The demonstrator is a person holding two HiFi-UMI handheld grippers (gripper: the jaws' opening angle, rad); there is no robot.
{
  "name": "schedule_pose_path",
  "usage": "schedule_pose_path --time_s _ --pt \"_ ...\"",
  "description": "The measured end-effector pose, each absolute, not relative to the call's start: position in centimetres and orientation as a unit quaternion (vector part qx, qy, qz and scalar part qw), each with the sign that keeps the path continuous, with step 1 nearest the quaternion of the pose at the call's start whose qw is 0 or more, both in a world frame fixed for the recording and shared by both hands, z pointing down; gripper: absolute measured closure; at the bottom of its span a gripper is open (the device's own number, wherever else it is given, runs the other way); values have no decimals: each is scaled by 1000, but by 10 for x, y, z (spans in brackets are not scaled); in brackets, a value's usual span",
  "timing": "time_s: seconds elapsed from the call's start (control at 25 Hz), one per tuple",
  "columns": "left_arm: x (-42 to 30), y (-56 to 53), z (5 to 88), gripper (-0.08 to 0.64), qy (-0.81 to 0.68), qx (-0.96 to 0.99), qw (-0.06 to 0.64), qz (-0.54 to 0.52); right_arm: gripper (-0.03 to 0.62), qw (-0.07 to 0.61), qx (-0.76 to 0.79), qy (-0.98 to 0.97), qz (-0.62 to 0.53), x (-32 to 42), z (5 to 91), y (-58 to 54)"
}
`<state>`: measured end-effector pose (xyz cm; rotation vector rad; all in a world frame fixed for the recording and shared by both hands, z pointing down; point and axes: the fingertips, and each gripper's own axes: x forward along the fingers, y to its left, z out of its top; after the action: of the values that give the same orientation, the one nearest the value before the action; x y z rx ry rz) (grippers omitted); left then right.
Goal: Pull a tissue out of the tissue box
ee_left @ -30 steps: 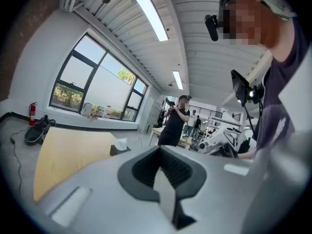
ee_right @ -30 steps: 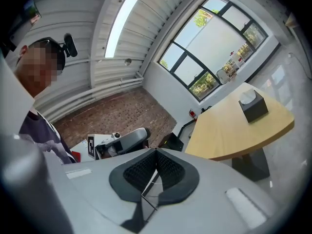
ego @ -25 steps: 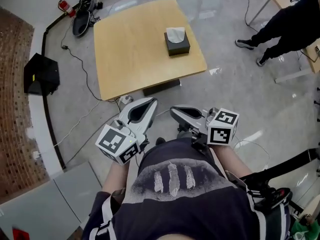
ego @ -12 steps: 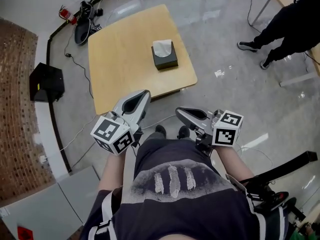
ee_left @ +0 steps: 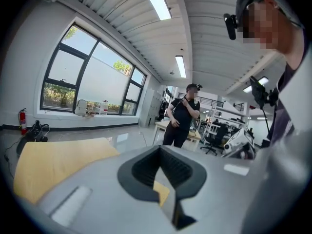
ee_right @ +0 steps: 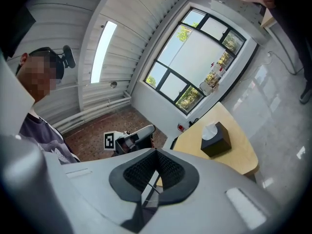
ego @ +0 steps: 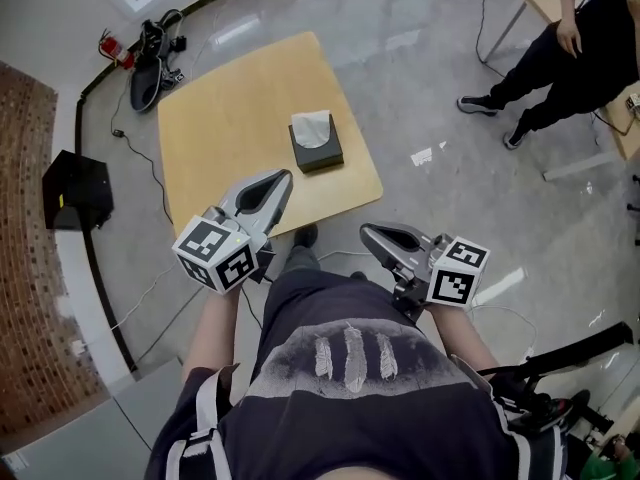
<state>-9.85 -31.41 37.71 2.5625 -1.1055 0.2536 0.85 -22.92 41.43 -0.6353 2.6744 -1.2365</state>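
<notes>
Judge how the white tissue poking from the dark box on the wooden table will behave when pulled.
The tissue stands crumpled and puffed above the tissue box, so it is probably floppy, very light and easily torn. The box looks small and stands free on the table, so it may lift or slide with the pull unless held down.

A square wooden table (ego: pixel 220 138) stands on a glossy grey floor (ego: pixel 440 98). A dark tissue box (ego: pixel 318 152) sits near the table's right edge, with a white tissue (ego: pixel 311 126) sticking up.
</notes>
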Motion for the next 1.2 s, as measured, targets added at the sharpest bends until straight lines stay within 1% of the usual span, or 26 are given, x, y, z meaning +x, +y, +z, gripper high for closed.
schedule_pose_path --time_s 0.24,0.44,0.48,0.52,0.56,0.68,0.76,0.84,0.92,1.2 --pt "-126 -379 410 558 -353 910 198 86 598 46 -265 870 -413 -14 426 -282" --pt "-139 -430 454 556 -313 916 231 99 598 10 -274 857 -437 -49 450 -312" --pt "-141 -437 461 531 -302 917 240 102 598 4 -275 854 -442 -55 453 -316" --pt "-142 -444 467 471 -290 918 248 106 598 -1 -276 851 -447 -60 454 -320" --pt "-142 -450 472 437 -279 919 255 110 598 -5 -276 848 -452 -65 455 -323" --pt "-138 -463 494 349 -256 917 279 128 598 -16 -279 842 -462 -70 456 -327" --pt "-135 -470 513 276 -248 910 300 142 598 -20 -282 839 -466 -70 457 -328" --pt "-133 -476 534 223 -243 902 319 159 598 -23 -283 837 -468 -71 458 -328" --pt "-130 -481 552 198 -239 896 331 176 598 -24 -285 835 -471 -71 460 -326" --pt "-114 -493 576 196 -219 891 349 191 598 -17 -300 822 -483 -62 469 -324"
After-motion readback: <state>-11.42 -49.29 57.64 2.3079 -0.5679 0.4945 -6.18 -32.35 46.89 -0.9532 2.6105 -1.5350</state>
